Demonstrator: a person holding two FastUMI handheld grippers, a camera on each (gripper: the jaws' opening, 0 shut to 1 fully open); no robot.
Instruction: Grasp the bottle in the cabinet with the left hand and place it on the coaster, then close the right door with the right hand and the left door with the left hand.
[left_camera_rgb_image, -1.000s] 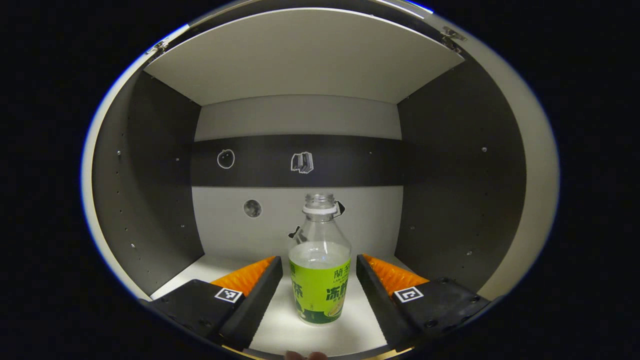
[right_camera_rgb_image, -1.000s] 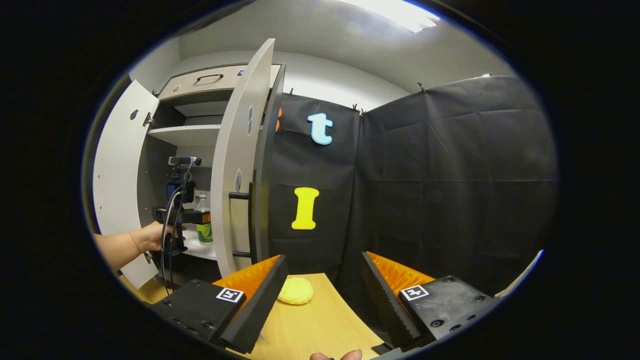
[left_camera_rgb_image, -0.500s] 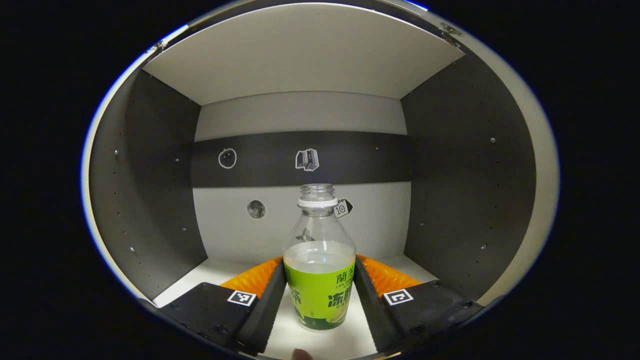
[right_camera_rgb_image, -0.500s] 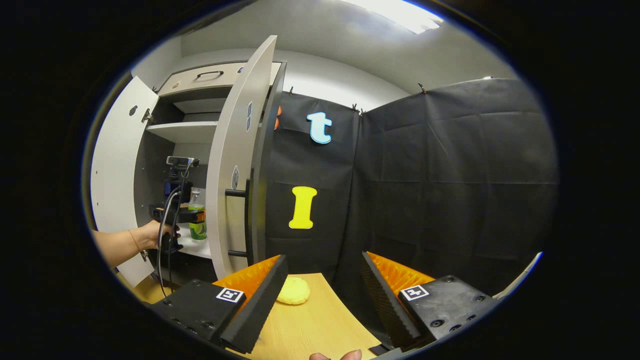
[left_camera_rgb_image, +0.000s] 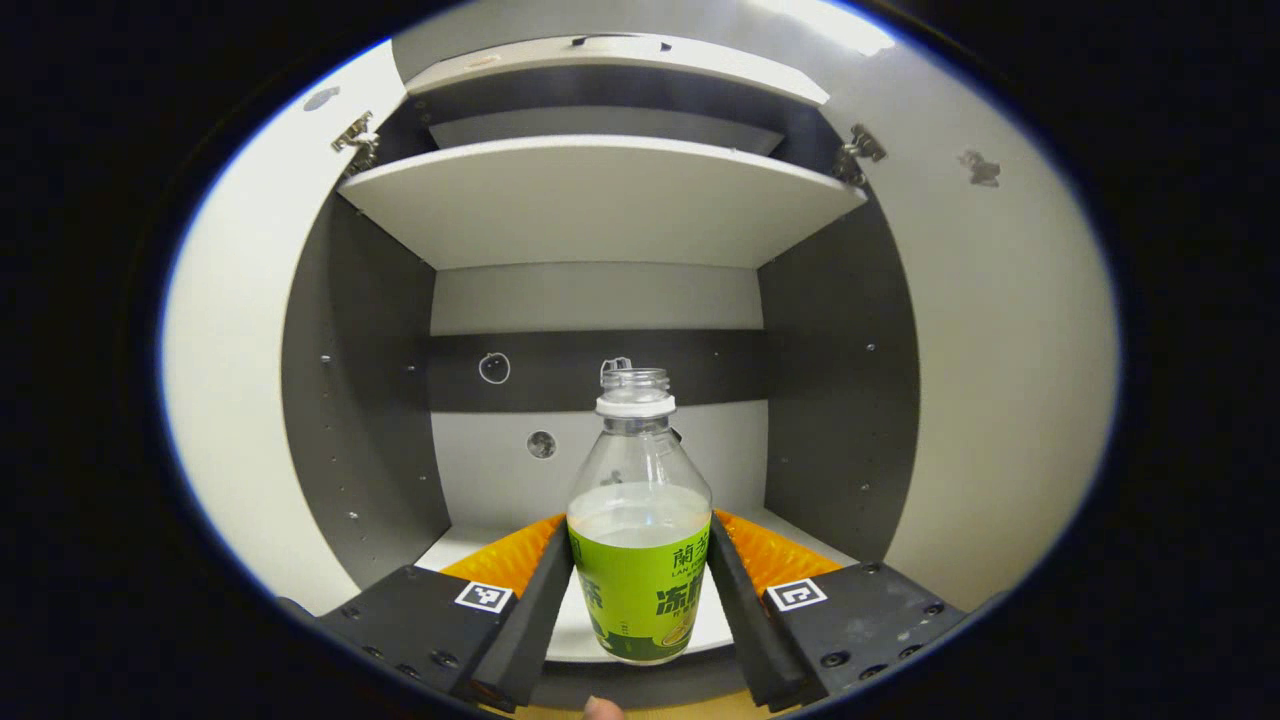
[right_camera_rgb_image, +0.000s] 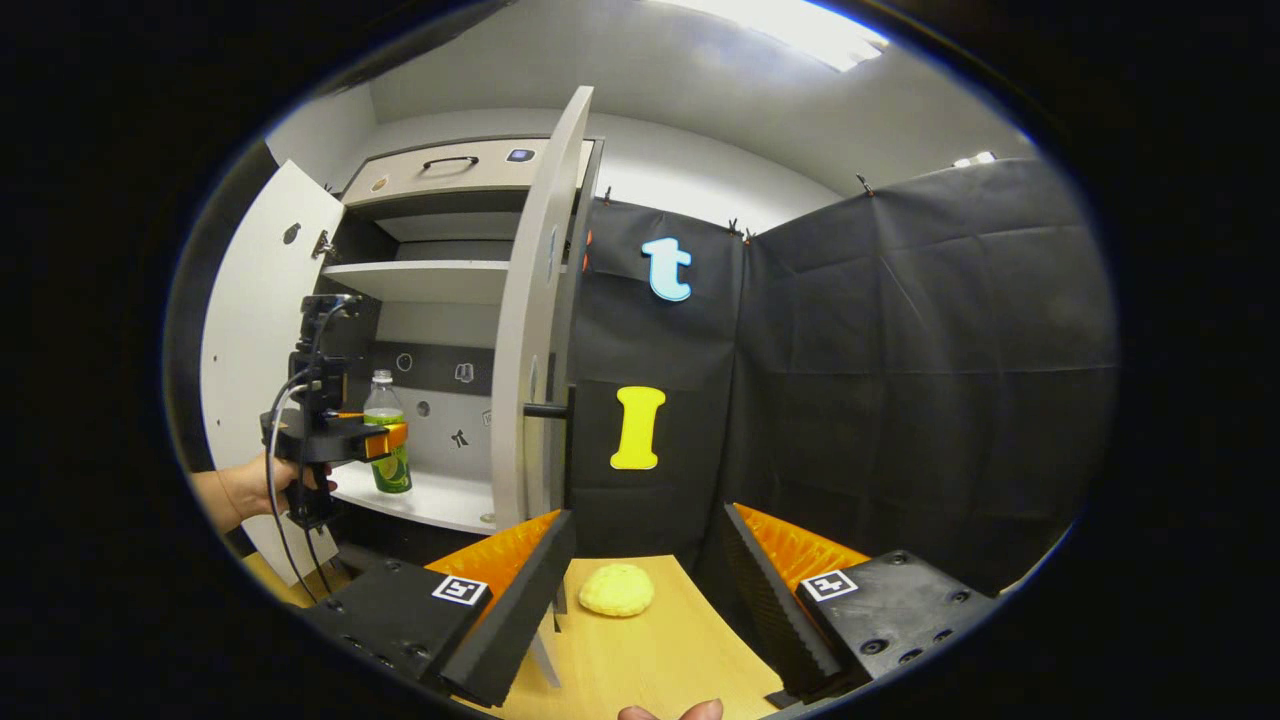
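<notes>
In the left gripper view the left tool (left_camera_rgb_image: 640, 590) holds the bottle (left_camera_rgb_image: 640, 540), both fingers pressed against its label from either side, at the front edge of the cabinet's lower shelf (left_camera_rgb_image: 470, 545). The bottle's base hangs over that front edge, not deep inside, with open room above it up to the upper shelf (left_camera_rgb_image: 600, 200) and to either side as far as the dark side walls. One bottle is seen: clear plastic, uncapped, with a white neck ring, a green label round its lower half and pale liquid reaching just above the label. It stands upright in the grip. In the right gripper view the same bottle (right_camera_rgb_image: 386, 435) shows in the left tool (right_camera_rgb_image: 385, 440), held by a hand (right_camera_rgb_image: 262, 485) in front of the cabinet opening. Two doors stand open: the left door (right_camera_rgb_image: 262, 330) swung wide, the right door (right_camera_rgb_image: 535, 330) edge-on with its dark handle (right_camera_rgb_image: 545, 410) facing out. The right tool (right_camera_rgb_image: 645, 580) hovers over the wooden counter (right_camera_rgb_image: 650, 660) with its fingers spread wide and nothing between them. One yellow coaster (right_camera_rgb_image: 616, 589) lies on the counter just ahead of that tool, near the foot of the right door, well apart from the bottle.
</notes>
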